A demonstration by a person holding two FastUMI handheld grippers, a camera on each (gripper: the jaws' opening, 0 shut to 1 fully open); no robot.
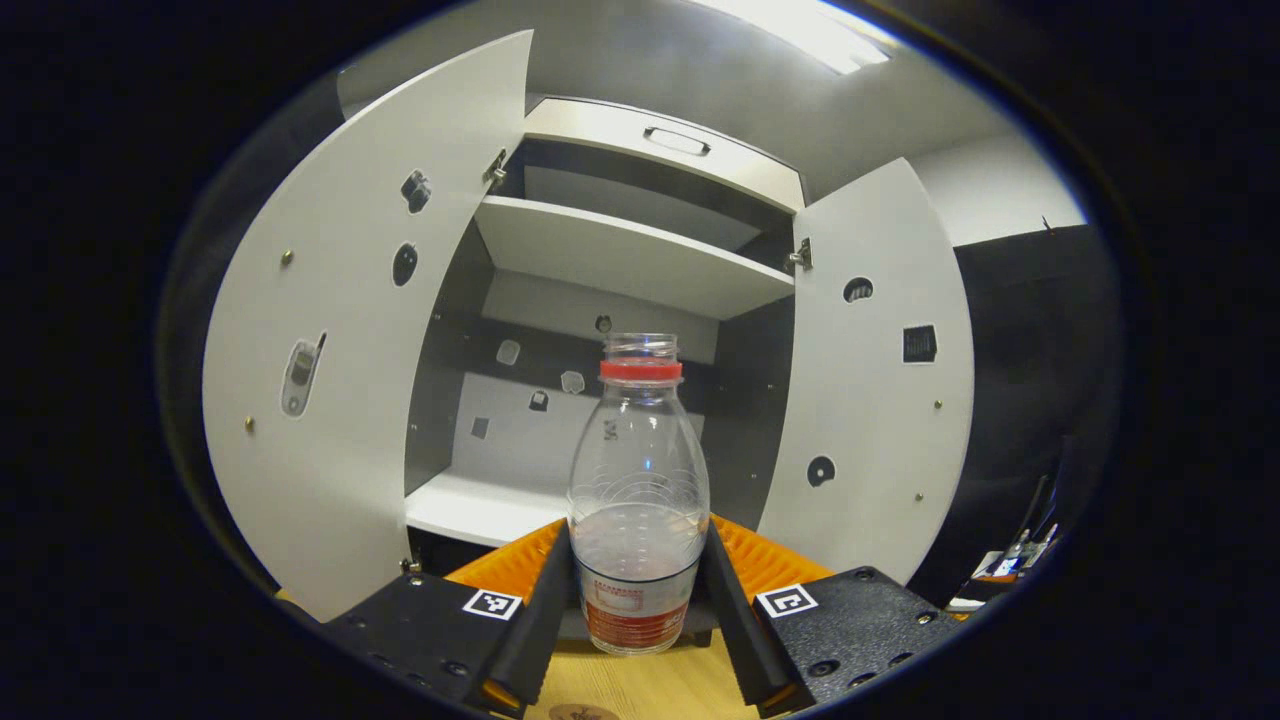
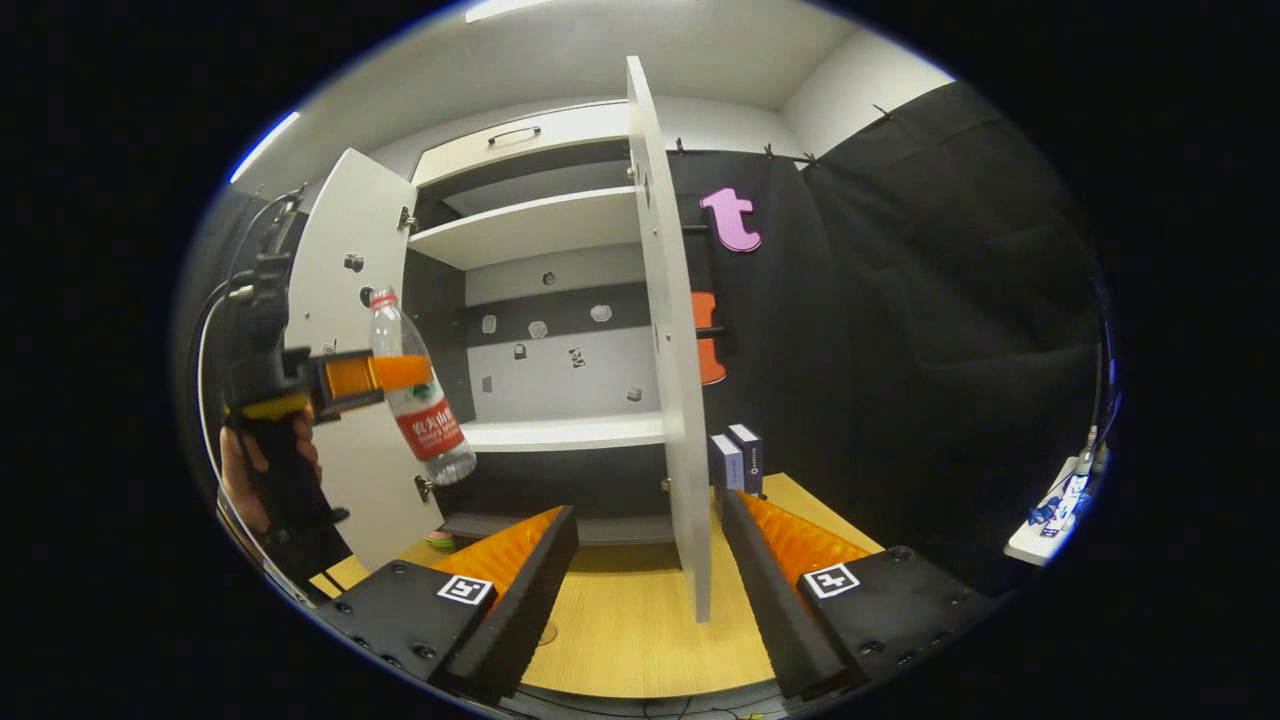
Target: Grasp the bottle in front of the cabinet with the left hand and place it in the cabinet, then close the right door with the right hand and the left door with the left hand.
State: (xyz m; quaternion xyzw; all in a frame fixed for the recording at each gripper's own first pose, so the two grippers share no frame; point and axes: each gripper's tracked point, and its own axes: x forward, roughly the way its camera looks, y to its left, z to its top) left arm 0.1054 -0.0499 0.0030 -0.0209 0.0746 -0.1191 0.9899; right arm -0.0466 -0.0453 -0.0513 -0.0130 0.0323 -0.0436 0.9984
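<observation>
Clamped in the left gripper (image 1: 640, 580): the bottle (image 1: 640, 490), both fingers pressing on its lower body at the label. Seen upright in the left gripper view, long axis vertical, red neck ring on top, no cap on the mouth. Seen tilted in the right gripper view, bottle (image 2: 420, 400) with the neck leaning up and to the left, base down to the right. Held in the air in front of the cabinet (image 1: 640, 260), off the table (image 2: 630, 620), not yet on a shelf.

Shown from the left gripper: both doors swung wide, left door (image 1: 330, 330) and right door (image 1: 870, 370), open lower shelf (image 1: 480, 505) straight behind the bottle, free room on each side of it. Shown from the right gripper: the left gripper (image 2: 380, 372) from the side, with the hand (image 2: 262, 470) on its grip, and the right door (image 2: 675, 340) edge-on, its thin near edge standing between the right gripper's (image 2: 650, 570) fingers, but probably farther off and not touched. Right gripper fingers apart, nothing between them pressed. Two small dark boxes (image 2: 738, 458) on the table just right of the right door, near the black wall.
</observation>
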